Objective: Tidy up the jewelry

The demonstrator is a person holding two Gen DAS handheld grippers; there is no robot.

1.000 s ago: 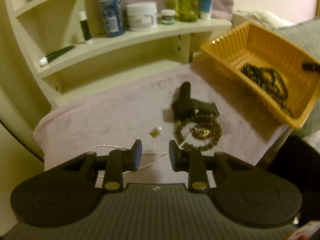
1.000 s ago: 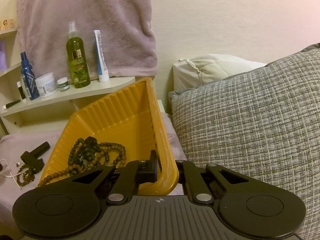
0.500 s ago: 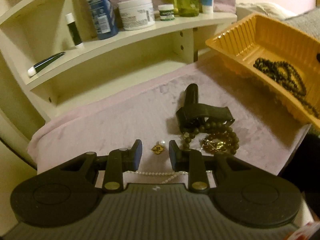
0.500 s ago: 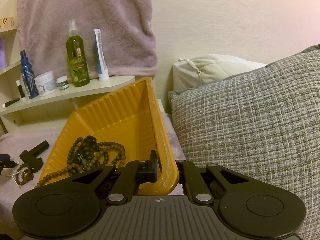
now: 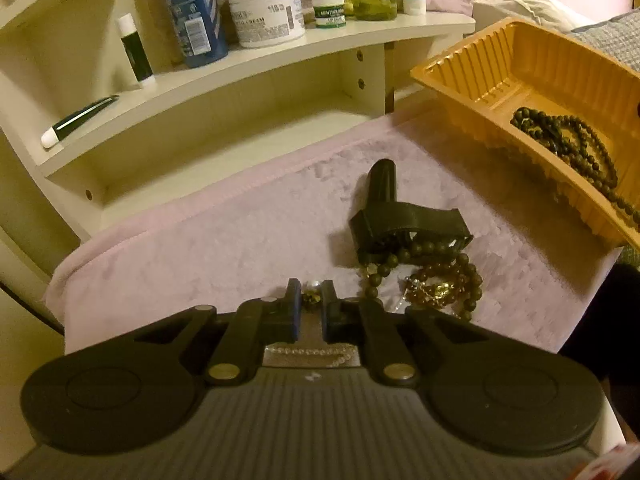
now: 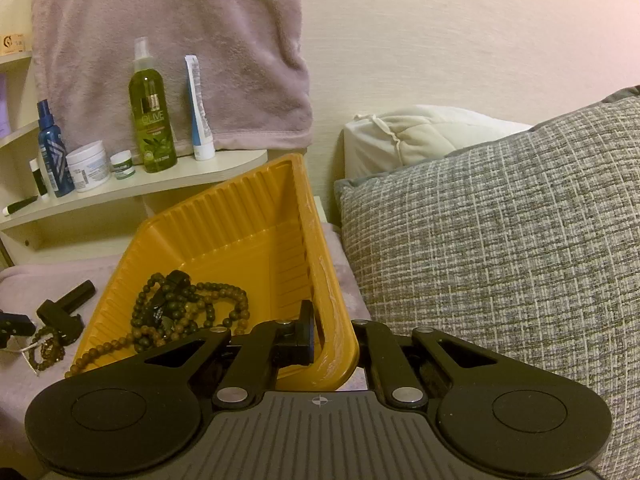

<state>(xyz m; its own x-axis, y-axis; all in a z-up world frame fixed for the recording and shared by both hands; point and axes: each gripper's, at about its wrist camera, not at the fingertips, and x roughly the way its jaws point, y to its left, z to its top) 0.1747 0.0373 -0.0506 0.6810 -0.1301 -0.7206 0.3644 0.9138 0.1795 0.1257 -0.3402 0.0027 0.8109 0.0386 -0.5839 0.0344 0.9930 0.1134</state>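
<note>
Your left gripper point(image 5: 311, 303) was closing on the small gold charm point(image 5: 310, 298) lying directly between its fingertips, while your right gripper point(image 6: 334, 334) stayed clamped on the orange tray point(image 6: 256, 236) wall.

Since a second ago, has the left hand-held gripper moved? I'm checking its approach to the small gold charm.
Yes. The left hand-held gripper has come forward and down toward the black clip, and its jaws are closing around the gold charm.

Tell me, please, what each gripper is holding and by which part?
Right gripper: orange tray, by its near rim. Left gripper: jaws closing around a small gold charm; grip unclear.
</note>
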